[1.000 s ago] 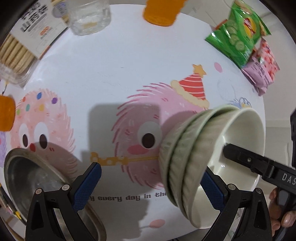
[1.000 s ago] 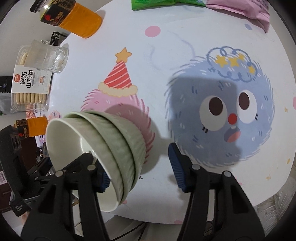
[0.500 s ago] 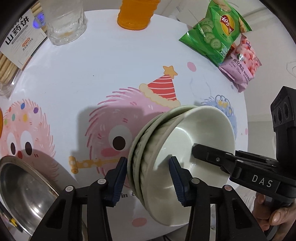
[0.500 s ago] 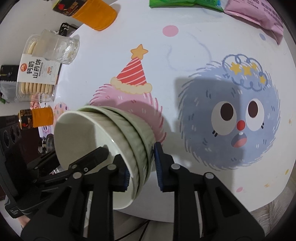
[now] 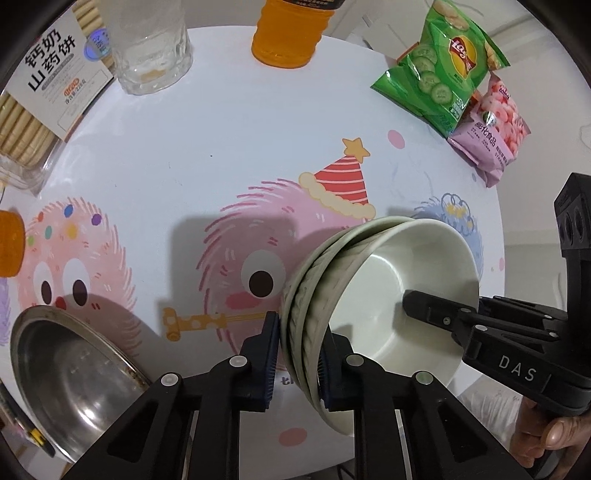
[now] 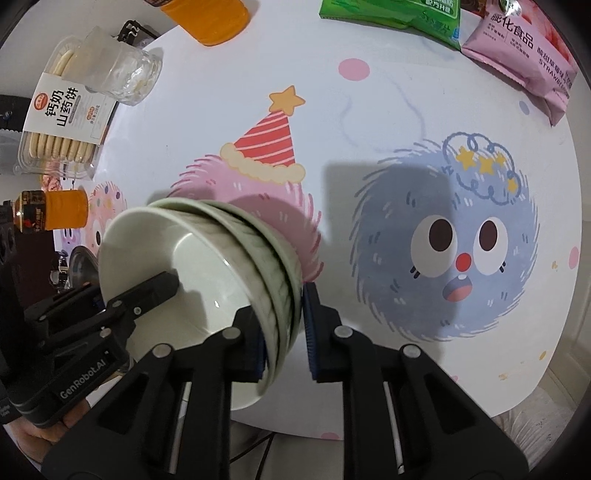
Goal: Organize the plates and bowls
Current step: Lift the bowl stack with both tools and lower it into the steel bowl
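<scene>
We see, well ahead of the tool: orange drink bottle (image 5: 291,35), clear glass (image 5: 149,48) | ahead to its left: biscuit box (image 5: 40,96) | ahead to its right: green chip bag (image 5: 447,70) touching pink snack bag (image 5: 491,136) | under it: tablecloth with cartoon monsters (image 5: 207,155) | far left: second orange bottle (image 6: 51,213).

left wrist: steeply down, close | right wrist: same | shared: bowl stack (image 5: 369,295), table (image 6: 369,110)

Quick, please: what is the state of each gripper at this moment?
Left gripper: jaws just closed, clamped on the rims of the stack of bowls.
Right gripper: jaws just closed, clamped on the opposite rims of the same stack.
</scene>
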`<state>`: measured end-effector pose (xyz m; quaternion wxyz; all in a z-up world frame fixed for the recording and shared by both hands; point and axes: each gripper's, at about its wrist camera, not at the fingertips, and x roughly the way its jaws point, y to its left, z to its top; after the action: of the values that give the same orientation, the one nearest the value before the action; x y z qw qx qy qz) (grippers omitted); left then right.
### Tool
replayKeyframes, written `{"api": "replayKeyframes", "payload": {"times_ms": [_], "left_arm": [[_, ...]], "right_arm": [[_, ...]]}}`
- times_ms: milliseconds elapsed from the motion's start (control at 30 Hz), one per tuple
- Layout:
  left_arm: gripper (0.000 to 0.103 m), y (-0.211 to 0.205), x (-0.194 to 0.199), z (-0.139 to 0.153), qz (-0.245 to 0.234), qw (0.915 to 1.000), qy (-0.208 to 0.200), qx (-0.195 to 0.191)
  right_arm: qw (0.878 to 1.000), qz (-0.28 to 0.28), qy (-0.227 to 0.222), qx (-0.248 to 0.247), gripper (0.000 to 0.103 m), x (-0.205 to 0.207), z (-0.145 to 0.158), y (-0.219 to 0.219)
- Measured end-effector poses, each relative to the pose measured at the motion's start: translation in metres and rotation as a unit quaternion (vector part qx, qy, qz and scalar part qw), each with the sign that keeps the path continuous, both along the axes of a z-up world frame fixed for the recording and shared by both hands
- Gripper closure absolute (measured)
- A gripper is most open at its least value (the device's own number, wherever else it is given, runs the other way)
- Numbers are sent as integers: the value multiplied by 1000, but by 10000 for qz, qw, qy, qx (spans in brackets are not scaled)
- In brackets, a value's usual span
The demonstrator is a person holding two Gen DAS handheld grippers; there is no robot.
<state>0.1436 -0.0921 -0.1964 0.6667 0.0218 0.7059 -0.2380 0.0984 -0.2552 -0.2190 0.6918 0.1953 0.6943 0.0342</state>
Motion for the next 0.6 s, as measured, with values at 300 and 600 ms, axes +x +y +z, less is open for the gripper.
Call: {"api": "replayKeyframes", "payload": {"times_ms": [300,600], "left_arm": [[87,-1,0,0,-4,10000,-39,49],[87,0,1,11,-3,9998,-171,47]], "right_arm": [[9999,-102,19,19,84,-3,1,0],[9999,-109,-46,62,83,-5,8,-4]]}}
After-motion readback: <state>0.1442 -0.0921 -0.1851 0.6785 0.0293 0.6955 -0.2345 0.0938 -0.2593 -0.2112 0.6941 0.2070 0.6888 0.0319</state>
